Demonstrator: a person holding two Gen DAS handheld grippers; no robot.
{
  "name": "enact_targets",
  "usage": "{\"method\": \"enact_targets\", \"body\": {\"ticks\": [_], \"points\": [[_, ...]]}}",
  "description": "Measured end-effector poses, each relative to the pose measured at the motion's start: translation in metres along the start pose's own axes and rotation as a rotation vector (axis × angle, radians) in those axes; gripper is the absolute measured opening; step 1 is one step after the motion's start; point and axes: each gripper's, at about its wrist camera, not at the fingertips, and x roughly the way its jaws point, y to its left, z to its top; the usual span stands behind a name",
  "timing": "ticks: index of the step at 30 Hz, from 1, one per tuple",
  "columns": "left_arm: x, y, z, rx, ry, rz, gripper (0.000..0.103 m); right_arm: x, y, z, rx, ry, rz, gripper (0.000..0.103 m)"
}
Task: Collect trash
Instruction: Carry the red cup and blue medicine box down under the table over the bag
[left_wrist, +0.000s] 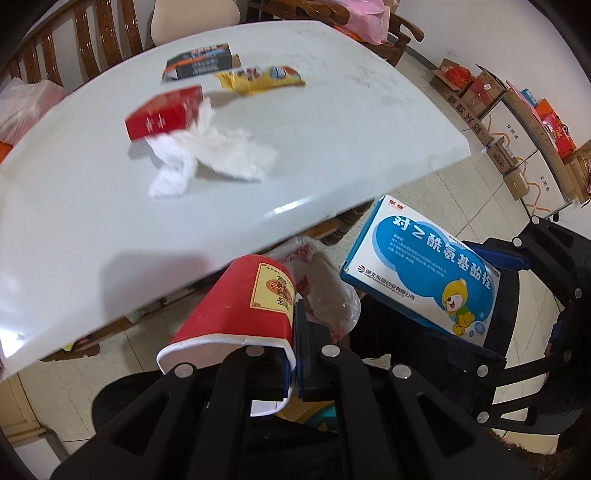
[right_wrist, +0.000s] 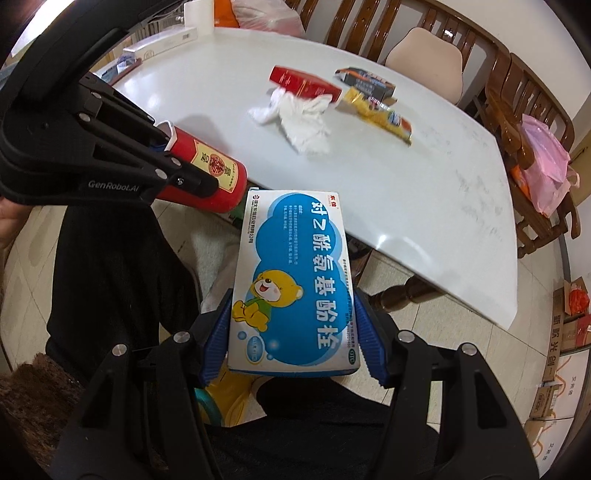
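My left gripper is shut on the rim of a red paper cup, held off the table's near edge; the cup also shows in the right wrist view. My right gripper is shut on a blue and white medicine box, also seen in the left wrist view. On the white table lie a red box, crumpled white tissue, a yellow wrapper and a dark box.
A clear plastic bag hangs below the cup, beyond the table edge. Wooden chairs ring the table. Cardboard boxes line the wall. A pink bag sits on a chair.
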Motion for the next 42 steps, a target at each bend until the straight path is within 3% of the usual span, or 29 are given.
{"method": "enact_targets", "body": {"ticks": [18, 31, 42], "points": [[0.072, -0.005, -0.040, -0.043, 0.068, -0.056, 0.003, 0.060, 0.009, -0.029, 0.043, 0.090, 0.038, 0.060], [0.139, -0.002, -0.047, -0.073, 0.155, -0.104, 0.003, 0.113, 0.002, -0.040, 0.074, 0.159, 0.047, 0.060], [0.202, 0.011, -0.048, -0.165, 0.256, -0.139, 0.003, 0.170, -0.007, -0.044, 0.097, 0.225, 0.065, 0.060]]}}
